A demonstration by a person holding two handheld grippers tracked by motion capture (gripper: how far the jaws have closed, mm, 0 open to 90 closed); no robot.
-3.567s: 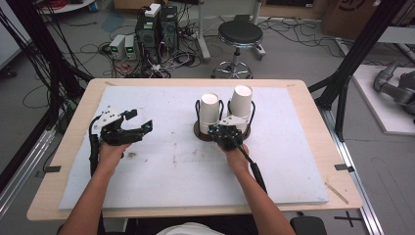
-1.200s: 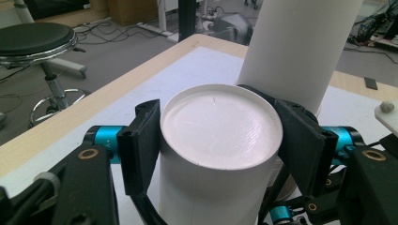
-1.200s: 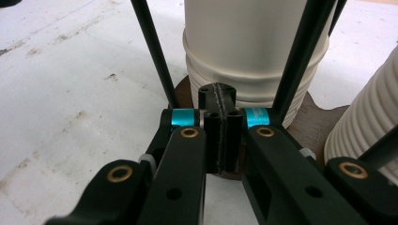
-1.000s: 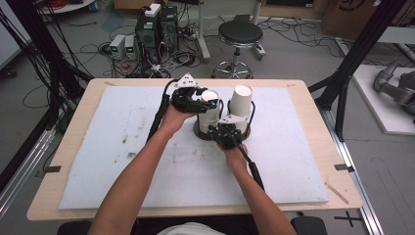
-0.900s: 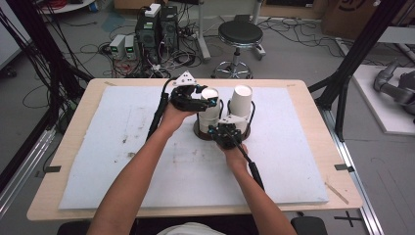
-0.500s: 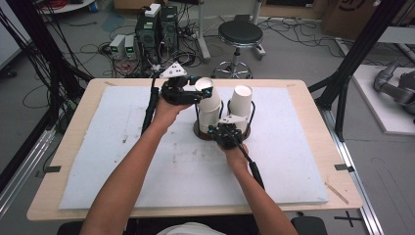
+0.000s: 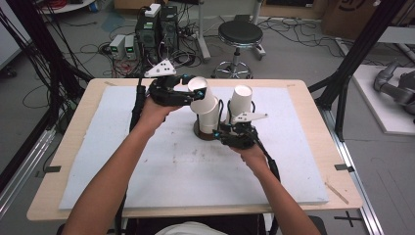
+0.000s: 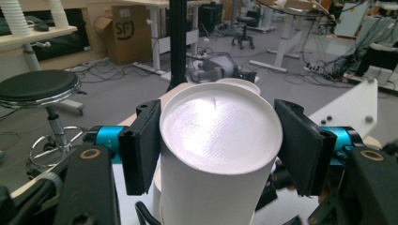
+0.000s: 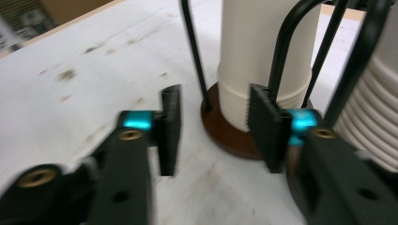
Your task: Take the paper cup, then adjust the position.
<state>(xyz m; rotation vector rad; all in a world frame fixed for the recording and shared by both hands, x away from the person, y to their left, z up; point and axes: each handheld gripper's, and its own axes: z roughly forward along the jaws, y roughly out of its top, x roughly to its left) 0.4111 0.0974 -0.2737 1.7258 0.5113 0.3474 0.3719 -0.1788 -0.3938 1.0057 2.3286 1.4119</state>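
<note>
Two stacks of white cups sit on the brown holder (image 7: 203,133). The left gripper (image 7: 188,93) pinches the top cup (image 8: 220,154) between both pads, lifted above the left stack (image 7: 210,115). The right gripper (image 9: 213,133), jaws just spread with nothing between them, sits at the holder's base, with the right stack (image 7: 240,103) behind it.

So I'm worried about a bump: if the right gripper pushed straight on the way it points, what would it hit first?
Probably the brown base of the cup holder, with the white cup stack on it; the right gripper has just been opening, nothing between its jaws. Depth is unclear.
</note>
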